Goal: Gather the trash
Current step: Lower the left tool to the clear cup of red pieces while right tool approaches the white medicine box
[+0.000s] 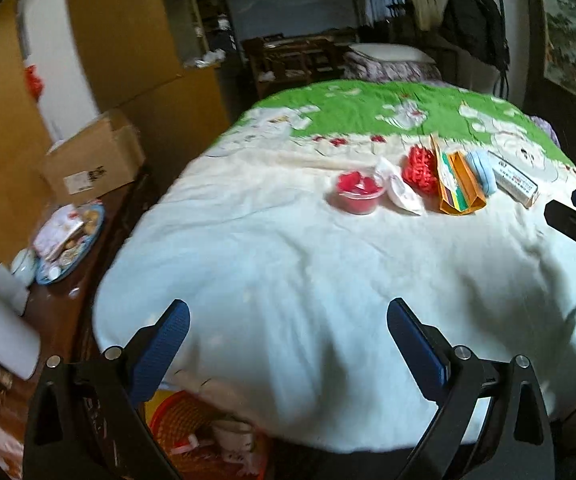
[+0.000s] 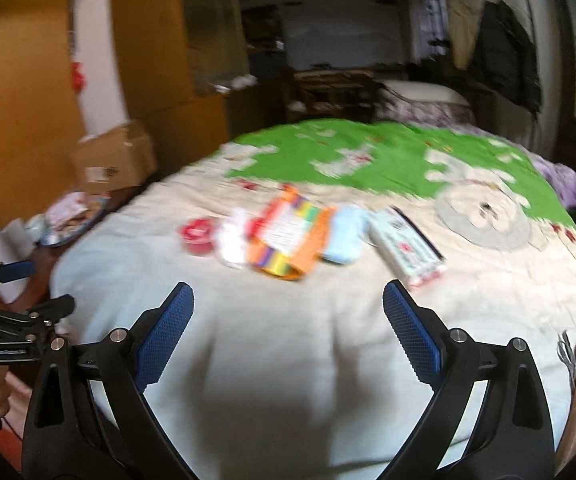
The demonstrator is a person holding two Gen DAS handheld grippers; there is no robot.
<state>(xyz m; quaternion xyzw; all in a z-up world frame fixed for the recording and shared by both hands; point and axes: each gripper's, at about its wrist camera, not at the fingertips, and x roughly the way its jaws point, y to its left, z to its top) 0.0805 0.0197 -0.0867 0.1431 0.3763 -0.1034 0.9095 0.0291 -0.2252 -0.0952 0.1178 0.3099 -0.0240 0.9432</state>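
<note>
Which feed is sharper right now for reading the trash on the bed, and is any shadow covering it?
Left wrist view: sharper, the clear cup of red bits and orange paper bag read clearly. Right wrist view: motion-smeared. In both, shadow darkens only the near pale bedspread.

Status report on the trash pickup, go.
Left gripper open, empty; right gripper open, empty. Trash row untouched on bed: red cup, white wrapper, orange box, white carton. Nothing in the way.

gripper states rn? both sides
Left gripper: open, nothing between the fingers.
Right gripper: open, nothing between the fingers.
</note>
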